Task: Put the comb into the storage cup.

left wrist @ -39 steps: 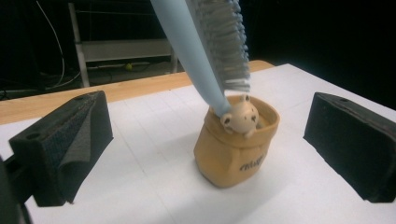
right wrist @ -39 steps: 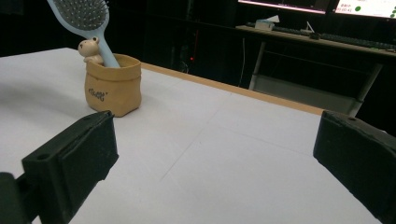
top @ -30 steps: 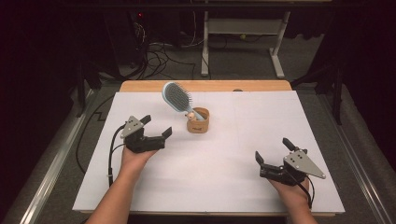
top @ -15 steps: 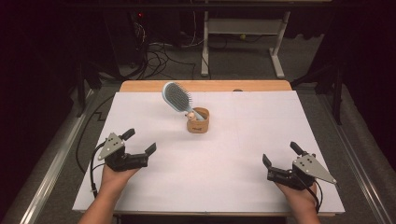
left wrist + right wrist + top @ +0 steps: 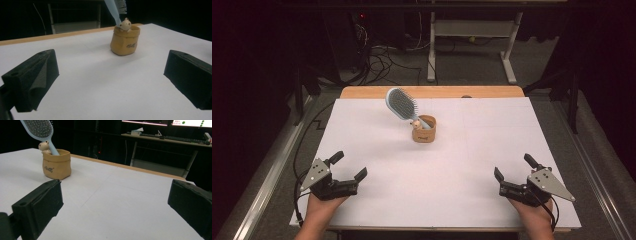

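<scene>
The hairbrush (image 5: 401,104) stands handle-down in a small tan pot (image 5: 424,131), its pale blue paddle head leaning up and away over the pot's far-left rim. It looks light and rigid, a plastic thing with a smooth handle that could slip under a loose pinch; the bristle face is a poor place to clamp. The best hold is probably on the bare stretch of handle just above the pot's rim, or across the flat edges of the head. The pot seems light too, shaped like a rolled-down sack with a little bear figure (image 5: 125,24) at its rim, touching the handle. It would likely tip or slide if the brush were dragged sideways, so a straight lift, or a steadying hold on the pot, seems wise.

The pot sits on the white table (image 5: 462,165), toward its far edge. Well nearer than the pot and to its left, the left hand-held gripper (image 5: 348,167) hovers low with its jaws spread wide and nothing between them. Well nearer than the pot and to its right, the right hand-held gripper (image 5: 514,167) is likewise wide apart and empty.
</scene>
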